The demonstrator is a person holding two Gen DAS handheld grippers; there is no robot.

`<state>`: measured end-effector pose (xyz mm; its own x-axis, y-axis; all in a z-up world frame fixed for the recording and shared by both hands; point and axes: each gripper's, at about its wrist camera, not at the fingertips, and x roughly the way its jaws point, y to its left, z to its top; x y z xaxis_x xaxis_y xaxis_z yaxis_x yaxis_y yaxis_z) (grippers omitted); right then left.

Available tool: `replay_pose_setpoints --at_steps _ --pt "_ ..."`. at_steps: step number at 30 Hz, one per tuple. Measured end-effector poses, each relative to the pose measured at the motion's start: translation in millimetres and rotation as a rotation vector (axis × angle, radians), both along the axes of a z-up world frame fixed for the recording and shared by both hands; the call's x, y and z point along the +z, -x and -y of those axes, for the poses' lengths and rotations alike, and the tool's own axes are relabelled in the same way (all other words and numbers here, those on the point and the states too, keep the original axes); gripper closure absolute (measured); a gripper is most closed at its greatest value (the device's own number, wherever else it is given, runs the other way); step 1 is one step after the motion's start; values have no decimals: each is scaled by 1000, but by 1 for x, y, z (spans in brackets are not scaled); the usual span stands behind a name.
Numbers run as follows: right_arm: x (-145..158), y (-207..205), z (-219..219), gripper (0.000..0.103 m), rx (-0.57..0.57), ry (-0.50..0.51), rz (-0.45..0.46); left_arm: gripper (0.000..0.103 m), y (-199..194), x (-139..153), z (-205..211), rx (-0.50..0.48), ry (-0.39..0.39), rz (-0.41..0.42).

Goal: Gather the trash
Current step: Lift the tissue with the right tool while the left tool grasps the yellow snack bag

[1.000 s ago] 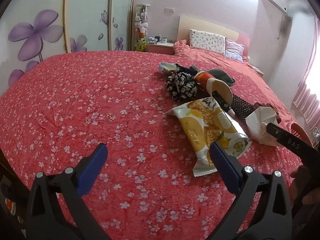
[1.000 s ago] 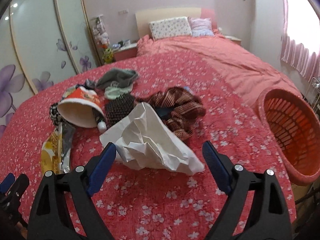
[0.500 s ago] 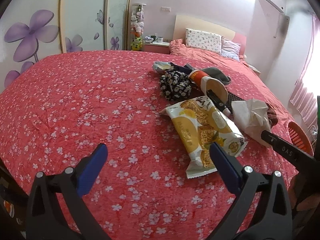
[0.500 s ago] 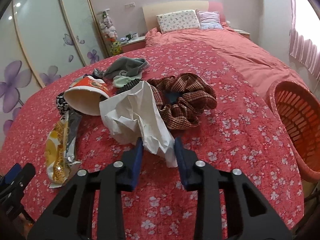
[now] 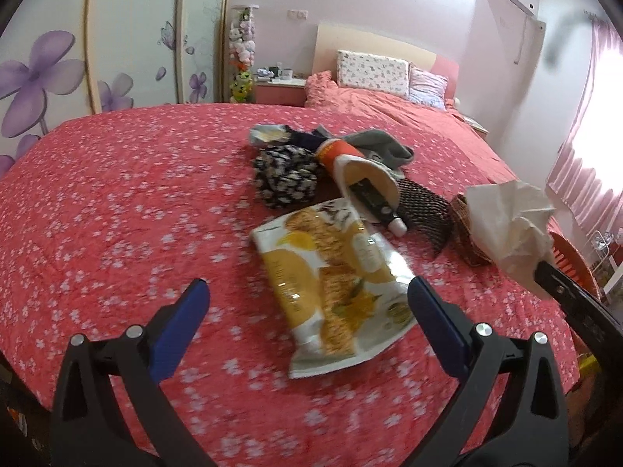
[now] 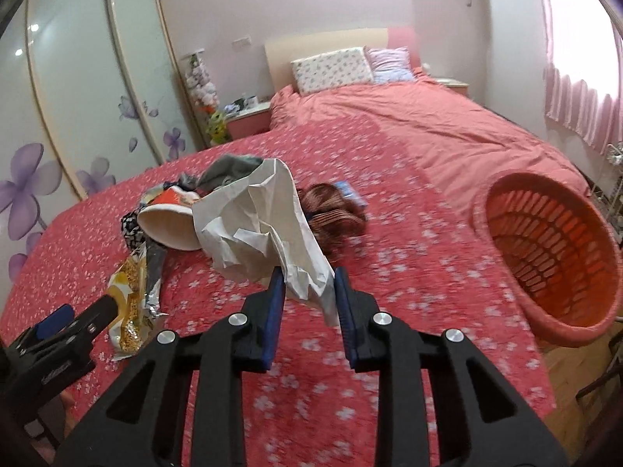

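Right wrist view: the right gripper (image 6: 305, 292) has its blue pads pinched on the lower tail of the crumpled white paper (image 6: 257, 225), jaws narrow and closing a touch more. A second ago those pads stood wide on either side of the paper as it lay on the bedspread; now the paper hangs clear of the red floral bedspread (image 6: 409, 272), lifted, its bulk rising up and left of the pads. It is a creased, folded sheet, off-white, bunched into a loose wad with one flat flap at the top.

Left of it, the left gripper (image 5: 307, 313) stands wide with nothing between its pads; the yellow snack wrapper (image 5: 335, 288) lies flat on the bedspread just ahead of it, nearer its right pad, and sits closer in that view than a second ago.

Beyond the wrapper lies the tipped paper cup (image 6: 169, 222) with a dark tube (image 5: 373, 202) in its mouth, beside a black net pouch (image 5: 424, 214), a brown checked scrunchie (image 6: 335, 214) and a floral black scrunchie (image 5: 286, 181). Farther still is a grey sock (image 5: 379, 144).

At the right edge of the bed stands the orange basket (image 6: 502, 202), well apart from the held paper.
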<state>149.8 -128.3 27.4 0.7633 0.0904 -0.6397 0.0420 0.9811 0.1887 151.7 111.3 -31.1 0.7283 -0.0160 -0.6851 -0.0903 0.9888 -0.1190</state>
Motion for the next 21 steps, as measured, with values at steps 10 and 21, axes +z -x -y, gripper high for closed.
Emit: replay_pose_setpoints --at_steps 10,21 --pt "-7 8 26 76 -54 -6 -13 4 -37 -24 26 13 -67 -118" --pt "-13 15 38 76 -67 -18 -10 44 -43 -35 13 -33 39 -129"
